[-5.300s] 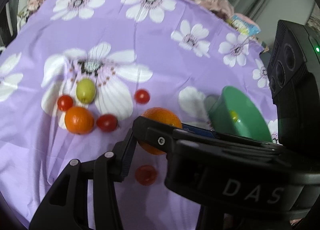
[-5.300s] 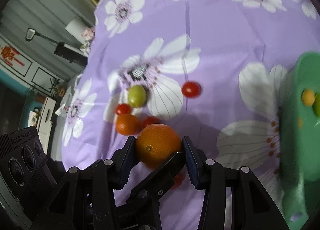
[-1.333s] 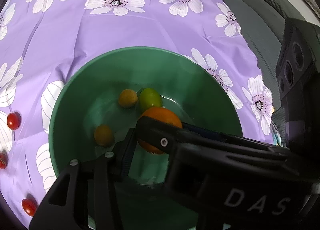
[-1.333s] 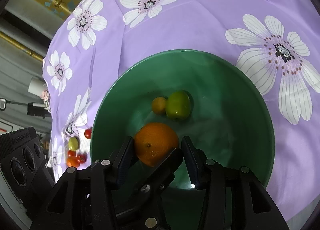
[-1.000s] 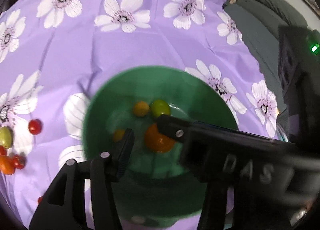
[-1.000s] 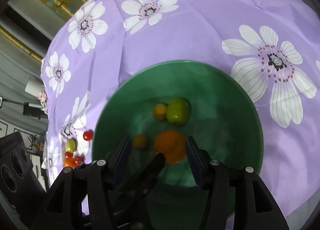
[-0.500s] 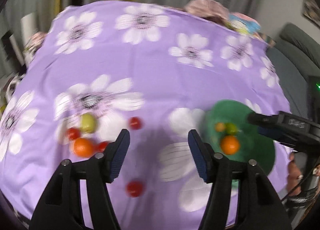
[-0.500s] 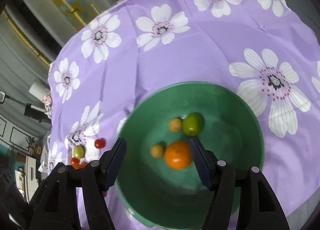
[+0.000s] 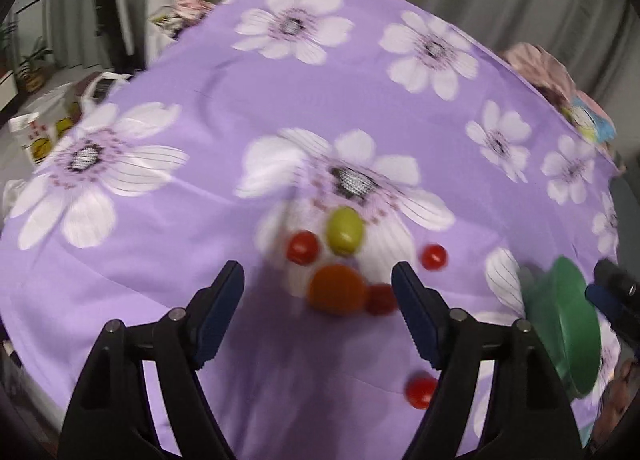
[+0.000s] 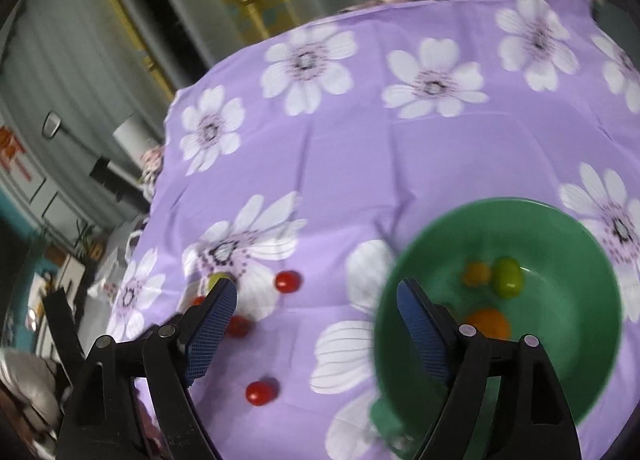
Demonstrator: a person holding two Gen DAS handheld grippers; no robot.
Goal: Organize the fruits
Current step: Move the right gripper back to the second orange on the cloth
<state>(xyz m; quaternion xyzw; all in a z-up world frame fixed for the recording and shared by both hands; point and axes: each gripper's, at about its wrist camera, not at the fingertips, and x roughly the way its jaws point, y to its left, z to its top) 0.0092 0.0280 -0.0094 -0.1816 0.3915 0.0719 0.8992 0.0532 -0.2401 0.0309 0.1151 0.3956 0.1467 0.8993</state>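
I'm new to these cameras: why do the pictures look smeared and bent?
Left wrist view: motion blur smears the orange and tomatoes, while the gripper itself stays sharp. Right wrist view: the green bowl is soft-edged. Both views: the fisheye lens bulges the purple cloth and darkens the corners.

Green bowl point(image 10: 576, 380) holds an orange point(image 10: 489, 323) — right gripper point(image 10: 316, 312) gaping, empty.

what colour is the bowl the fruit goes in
Green, plain inside and out; the bowl shows best in the right wrist view.
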